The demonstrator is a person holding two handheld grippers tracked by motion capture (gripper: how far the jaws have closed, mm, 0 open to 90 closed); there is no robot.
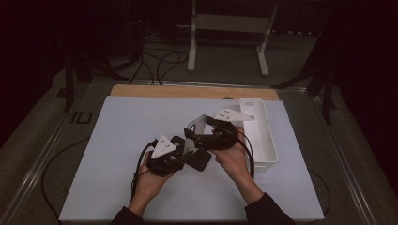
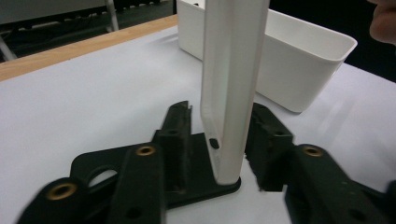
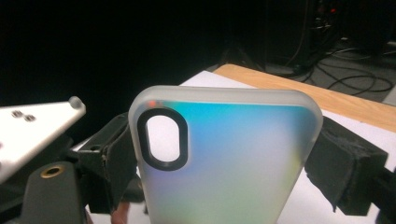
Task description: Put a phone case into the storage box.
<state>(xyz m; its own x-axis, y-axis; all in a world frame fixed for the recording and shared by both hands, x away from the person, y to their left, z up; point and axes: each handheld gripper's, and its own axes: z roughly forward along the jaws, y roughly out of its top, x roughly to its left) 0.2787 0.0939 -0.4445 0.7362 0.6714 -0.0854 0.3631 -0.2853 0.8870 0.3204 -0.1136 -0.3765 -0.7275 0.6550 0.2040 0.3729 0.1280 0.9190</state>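
The high view looks forward and down from above the near edge of the white-topped table (image 1: 117,187). The left gripper view sits low, close to the frosted translucent phone case (image 2: 231,88); the right gripper view faces its back (image 3: 224,163) at close range.

Left gripper (image 1: 176,152) jaws apart, right gripper (image 1: 199,133) jaws clamping

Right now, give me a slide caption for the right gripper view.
Right gripper clamps a frosted iridescent phone case by its side edges above the white table.
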